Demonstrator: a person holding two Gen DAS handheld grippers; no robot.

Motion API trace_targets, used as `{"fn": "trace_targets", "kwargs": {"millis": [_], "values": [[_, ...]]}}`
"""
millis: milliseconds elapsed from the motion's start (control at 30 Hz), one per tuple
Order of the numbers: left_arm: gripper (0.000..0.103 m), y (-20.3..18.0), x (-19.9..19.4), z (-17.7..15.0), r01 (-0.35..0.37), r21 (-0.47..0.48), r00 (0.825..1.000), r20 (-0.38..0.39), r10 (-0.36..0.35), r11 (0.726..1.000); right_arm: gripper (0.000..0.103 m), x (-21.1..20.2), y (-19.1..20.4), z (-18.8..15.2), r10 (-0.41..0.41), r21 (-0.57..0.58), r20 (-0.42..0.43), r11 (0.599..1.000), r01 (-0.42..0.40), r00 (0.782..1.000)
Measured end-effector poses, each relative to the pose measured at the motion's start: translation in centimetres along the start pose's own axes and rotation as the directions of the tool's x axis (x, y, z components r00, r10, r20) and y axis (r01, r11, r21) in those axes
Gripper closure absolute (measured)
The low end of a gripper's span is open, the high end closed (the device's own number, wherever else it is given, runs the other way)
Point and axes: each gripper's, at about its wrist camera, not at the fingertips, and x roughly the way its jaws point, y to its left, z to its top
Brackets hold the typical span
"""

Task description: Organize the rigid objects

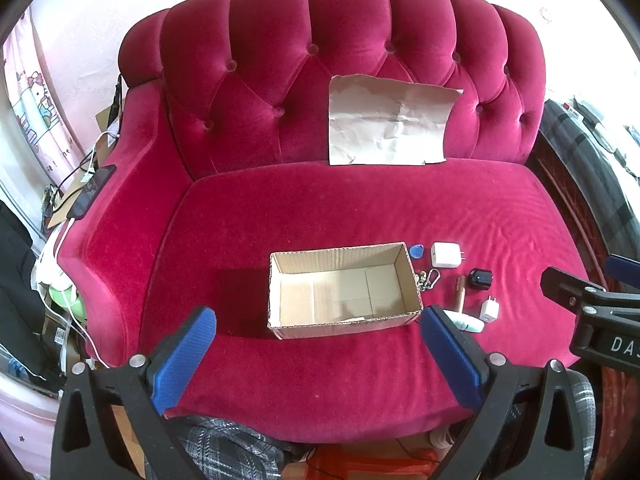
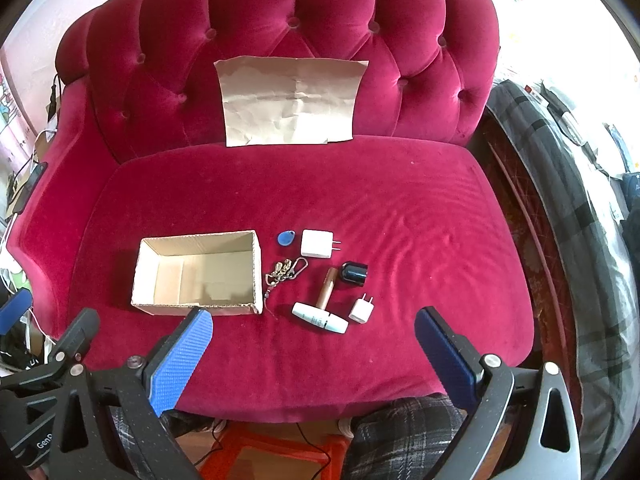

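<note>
Red velvet sofa [image 2: 360, 208] with tufted back, creased brown paper [image 2: 290, 102] leaning on the backrest. Left gripper [image 1: 318, 326] jaws wide apart, holding nothing, hovering over the front of the seat; between its blue pads sits the box [image 1: 344, 292]. Right gripper [image 2: 314, 326] also spread wide, empty, above the seat's front edge, with the small items just ahead of it. Box is open-topped plain cardboard, nothing visible inside, near the seat's front-middle. Just right of the box, apart from it or barely touching: metal keychain [image 2: 286, 272] with clips and a thin chain trailing forward. Behind that a blue teardrop fob [image 2: 285, 237], and beside it a white square charger [image 2: 317, 243], prongs pointing right. Further forward a small black glossy cap-like piece [image 2: 353, 272], a tan tube [image 2: 327, 287] lying lengthwise, a white tube [image 2: 319, 317] with a pale green end lying crosswise at the tan one's near end, touching or nearly so, and a small white plug [image 2: 362, 309] just right of it, prongs pointing away. All items lie flat on the cushion, none in the box. Plaid-clad knees [image 2: 400, 432] below the seat edge, orange stool [image 2: 276, 456] between them.
</note>
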Motion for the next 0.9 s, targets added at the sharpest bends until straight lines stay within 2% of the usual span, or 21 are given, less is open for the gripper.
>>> {"fn": "trace_targets", "kwargs": {"millis": [900], "values": [[0.000,0.40,0.19,-0.04,0.005,-0.016,1.000,0.000,-0.005,1.000,0.000,0.20,0.10,0.07,0.011,-0.001,-0.004,1.000,-0.011,1.000]]}}
